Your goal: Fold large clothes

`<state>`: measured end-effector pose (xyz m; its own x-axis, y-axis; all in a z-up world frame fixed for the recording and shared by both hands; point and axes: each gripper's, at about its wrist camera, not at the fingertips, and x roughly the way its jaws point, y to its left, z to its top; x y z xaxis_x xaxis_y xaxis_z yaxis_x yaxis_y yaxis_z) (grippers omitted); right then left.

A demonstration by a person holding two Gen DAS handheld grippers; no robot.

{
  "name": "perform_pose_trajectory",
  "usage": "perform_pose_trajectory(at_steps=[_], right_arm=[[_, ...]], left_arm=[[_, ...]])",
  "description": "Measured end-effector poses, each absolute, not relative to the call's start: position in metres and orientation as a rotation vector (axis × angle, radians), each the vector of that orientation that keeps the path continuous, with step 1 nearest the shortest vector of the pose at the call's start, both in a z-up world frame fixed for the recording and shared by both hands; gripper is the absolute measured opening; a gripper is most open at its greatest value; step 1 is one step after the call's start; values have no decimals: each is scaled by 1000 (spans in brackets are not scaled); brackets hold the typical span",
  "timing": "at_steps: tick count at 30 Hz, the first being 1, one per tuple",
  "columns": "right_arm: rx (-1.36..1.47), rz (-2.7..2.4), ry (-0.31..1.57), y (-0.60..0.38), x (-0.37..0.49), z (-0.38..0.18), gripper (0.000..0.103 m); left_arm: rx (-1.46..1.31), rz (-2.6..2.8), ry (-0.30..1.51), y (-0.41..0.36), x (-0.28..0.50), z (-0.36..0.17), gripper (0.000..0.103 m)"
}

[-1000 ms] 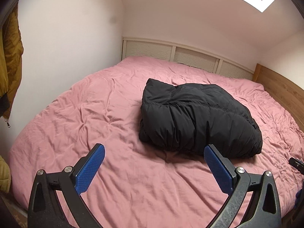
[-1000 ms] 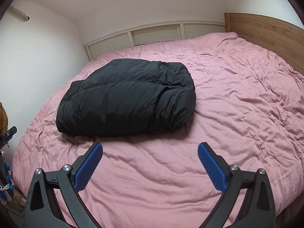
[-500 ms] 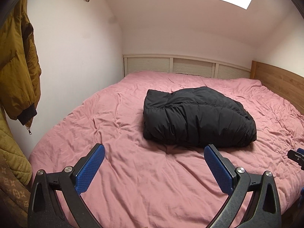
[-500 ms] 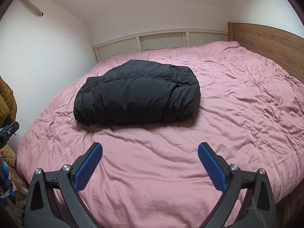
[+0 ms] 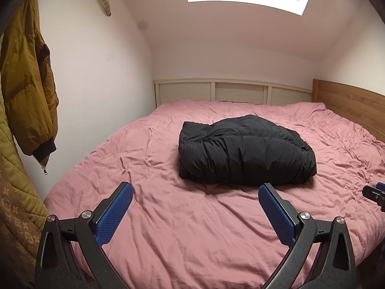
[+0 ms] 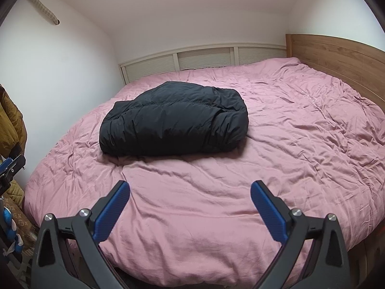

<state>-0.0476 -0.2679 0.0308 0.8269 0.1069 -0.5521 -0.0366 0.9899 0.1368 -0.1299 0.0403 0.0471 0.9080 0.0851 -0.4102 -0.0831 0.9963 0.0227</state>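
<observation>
While both grippers, left gripper [image 5: 195, 196] and right gripper [image 6: 190, 193], hung wide and empty, black puffer jacket [image 6: 173, 122] looked soft, slippery; grab bunched edge.

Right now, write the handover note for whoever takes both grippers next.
Left gripper: open, empty, above the near part of the bed.
Right gripper: open, empty, likewise clear of the garment.
The black puffy quilted jacket lies folded into a compact bundle on the wrinkled pink duvet, nothing touching it.
Done: this fold looks complete.
Left: a mustard padded jacket hangs by the left wall, possibly next; not certain.
</observation>
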Motion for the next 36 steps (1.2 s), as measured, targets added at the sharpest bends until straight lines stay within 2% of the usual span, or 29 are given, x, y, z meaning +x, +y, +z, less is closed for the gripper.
perform_pose_trajectory(at_steps=[36], right_arm=[[146, 46, 627, -285, -53, 8, 102]], left_arm=[[14, 48, 475, 29, -133, 29, 102]])
